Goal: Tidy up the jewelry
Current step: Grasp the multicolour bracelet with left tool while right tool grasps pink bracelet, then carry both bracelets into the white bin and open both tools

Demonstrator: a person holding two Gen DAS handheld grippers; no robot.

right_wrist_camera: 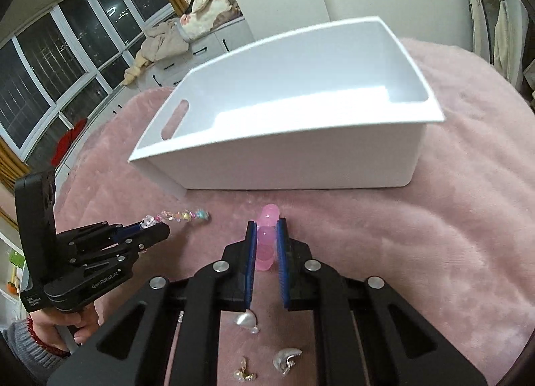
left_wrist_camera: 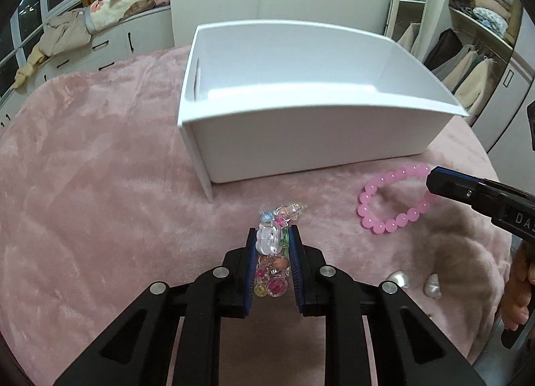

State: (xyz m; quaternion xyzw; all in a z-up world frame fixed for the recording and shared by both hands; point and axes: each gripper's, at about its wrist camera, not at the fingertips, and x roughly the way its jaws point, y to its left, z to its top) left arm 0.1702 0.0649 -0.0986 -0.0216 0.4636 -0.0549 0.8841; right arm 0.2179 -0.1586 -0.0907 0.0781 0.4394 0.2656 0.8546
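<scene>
Both claws loaded, nothing boxed yet.

The left gripper point(left_wrist_camera: 272, 238) pinches the multicoloured charm bracelet point(left_wrist_camera: 272, 252); the right gripper point(right_wrist_camera: 266, 235) is clamped on the pink bead bracelet point(right_wrist_camera: 266, 238), both low over the pink blanket point(left_wrist_camera: 100, 185). The white box point(right_wrist_camera: 284, 158) at twelve o'clock looks empty. Two pearly earrings point(right_wrist_camera: 245, 319) and a small gold piece point(right_wrist_camera: 245, 374) wait at six o'clock, untouched.

Both wrist views look closely down at the shared white bin point(left_wrist_camera: 301, 138) point(right_wrist_camera: 291, 158).
</scene>
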